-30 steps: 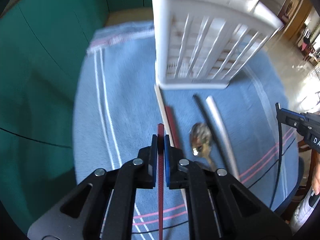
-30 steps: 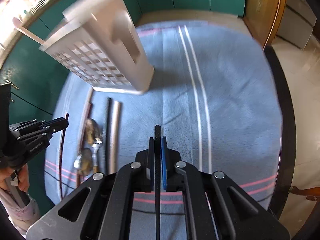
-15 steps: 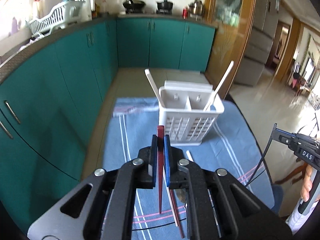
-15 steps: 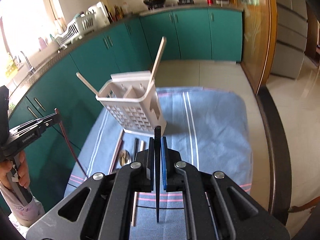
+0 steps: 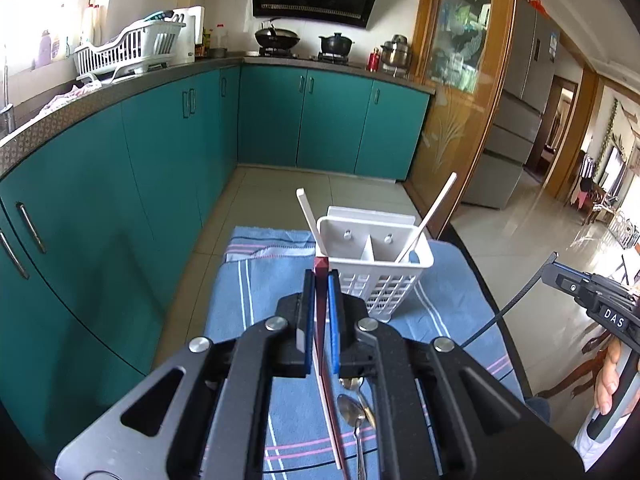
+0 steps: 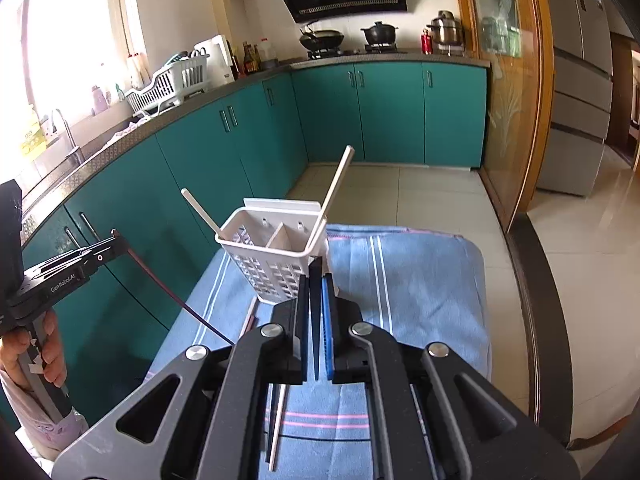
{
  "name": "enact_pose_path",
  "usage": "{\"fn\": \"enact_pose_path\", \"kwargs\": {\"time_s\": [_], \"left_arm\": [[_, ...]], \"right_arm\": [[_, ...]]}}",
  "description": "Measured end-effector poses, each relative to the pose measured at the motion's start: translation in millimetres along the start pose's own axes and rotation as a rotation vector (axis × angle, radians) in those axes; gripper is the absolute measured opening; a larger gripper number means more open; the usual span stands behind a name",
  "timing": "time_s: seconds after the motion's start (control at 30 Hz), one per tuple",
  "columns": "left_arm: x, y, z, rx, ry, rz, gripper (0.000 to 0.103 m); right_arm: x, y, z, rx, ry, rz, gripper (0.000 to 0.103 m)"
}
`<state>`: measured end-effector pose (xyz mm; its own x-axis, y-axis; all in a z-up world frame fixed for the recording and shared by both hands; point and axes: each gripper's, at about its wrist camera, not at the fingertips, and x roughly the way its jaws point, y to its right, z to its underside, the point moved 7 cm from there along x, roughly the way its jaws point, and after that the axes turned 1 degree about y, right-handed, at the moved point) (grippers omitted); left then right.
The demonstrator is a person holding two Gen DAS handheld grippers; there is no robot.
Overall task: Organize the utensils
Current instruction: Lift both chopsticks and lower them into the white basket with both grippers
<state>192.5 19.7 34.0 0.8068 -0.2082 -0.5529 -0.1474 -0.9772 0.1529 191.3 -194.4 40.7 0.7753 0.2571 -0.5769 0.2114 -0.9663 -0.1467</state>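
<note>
White plastic caddy (image 5: 376, 268) (slotted), soft cloth towel (image 5: 256, 292).

White slatted basket (image 5: 380, 276), blue towel (image 6: 420, 280) with white and pink stripes.

Both grippers, left gripper (image 5: 321, 280) and right gripper (image 6: 316, 276), are black with silver screws and blue-faced fingers, white "DAS" and "GenRobot.AI" lettering, and a pale lilac sleeve (image 6: 24, 420)

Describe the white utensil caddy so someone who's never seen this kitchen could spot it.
On the blue striped towel over the table stands a white slatted caddy with two compartments. It is the only upright container there, with one white chopstick leaning out of each side.
</note>
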Motion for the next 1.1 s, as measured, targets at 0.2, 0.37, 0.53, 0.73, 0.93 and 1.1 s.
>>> {"fn": "enact_pose_path", "kwargs": {"time_s": [0.2,0.37,0.53,0.73,0.93,1.1], "left_arm": [[-11.1,5.2,-18.1,0.013,0.039,0.018,0.006],[-23.2,16.0,-55.9,0.028,0.106,0.044,0.006],[-33.3,26.8,-104.8,0.022,0.178,0.085,0.006],[-28.0,31.9,-134.0,0.022,0.275,0.027,0.006],[26.5,21.3,-110.8,-0.021,0.192,0.007,0.006],[53.4,7.8,-87.1,-0.047,0.121,-0.01,0.006]], "right_arm": [[-7.2,-13.1,-14.3,-0.035,0.02,-0.018,0.007],[-19.7,-23.9,-43.1,-0.06,0.07,-0.049,0.007],[-41.5,-32.2,-96.0,-0.053,0.159,-0.092,0.007],[-52.5,-30.5,-153.2,-0.046,0.305,-0.025,0.007],[18.3,-15.3,-139.5,-0.018,0.257,0.039,0.007],[68.5,0.5,-107.1,0.041,0.145,0.023,0.007]]}}
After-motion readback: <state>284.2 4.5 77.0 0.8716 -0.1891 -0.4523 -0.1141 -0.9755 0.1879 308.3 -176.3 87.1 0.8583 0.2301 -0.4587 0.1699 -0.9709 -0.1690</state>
